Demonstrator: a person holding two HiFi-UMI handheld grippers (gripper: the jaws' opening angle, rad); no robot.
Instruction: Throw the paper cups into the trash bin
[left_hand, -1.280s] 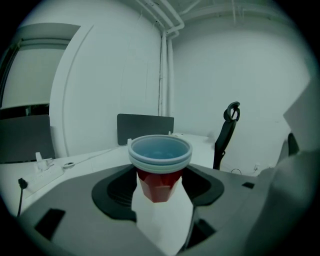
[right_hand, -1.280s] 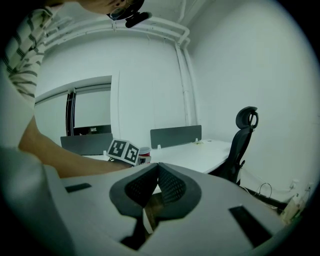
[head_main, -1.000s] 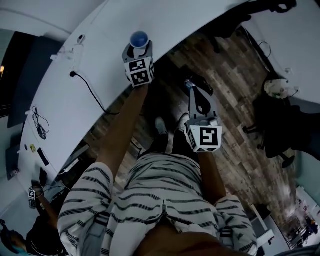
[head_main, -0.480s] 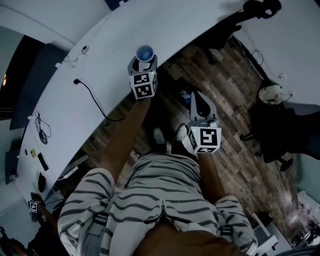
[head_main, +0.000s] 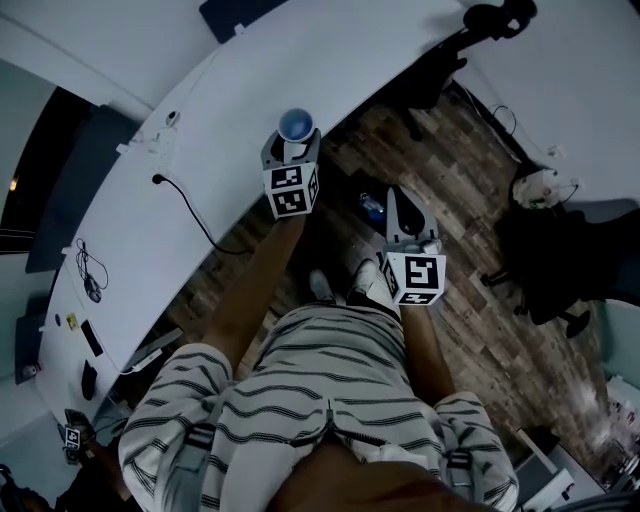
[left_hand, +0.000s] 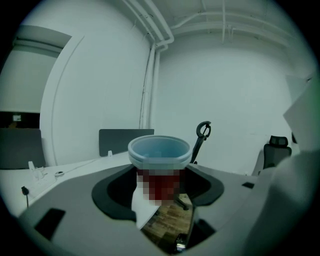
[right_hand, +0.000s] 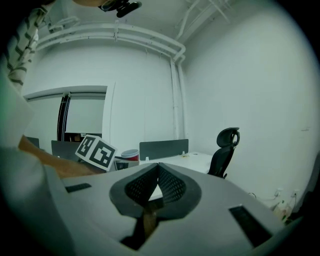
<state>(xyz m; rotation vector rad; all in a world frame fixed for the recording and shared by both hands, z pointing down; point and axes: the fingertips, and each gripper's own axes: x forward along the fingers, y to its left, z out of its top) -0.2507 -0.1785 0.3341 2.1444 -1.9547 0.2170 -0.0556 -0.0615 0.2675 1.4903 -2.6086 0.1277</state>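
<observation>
A paper cup (head_main: 296, 125) with a pale blue inside and a red wall (left_hand: 161, 165) stands upright between the jaws of my left gripper (head_main: 293, 150), which is shut on it at the edge of the long white table (head_main: 150, 250). In the left gripper view the cup's rim (left_hand: 159, 148) sits level just above the jaws. My right gripper (head_main: 400, 212) is held lower, over the wooden floor, shut with nothing in it; its pads (right_hand: 172, 186) meet at the tips. The right gripper view shows the cup (right_hand: 130, 155) beside the left gripper's marker cube (right_hand: 96, 151). No trash bin is in sight.
A black cable (head_main: 190, 205) and small devices lie on the white table. A black office chair (head_main: 440, 65) stands at the table's far end and another (head_main: 555, 255) at the right. A blue object (head_main: 372, 207) lies on the floor (head_main: 480, 330) near my feet.
The left gripper with the cup has shifted slightly right and nearer the table's edge. The right gripper has stayed shut over the floor, drifting a little right.
</observation>
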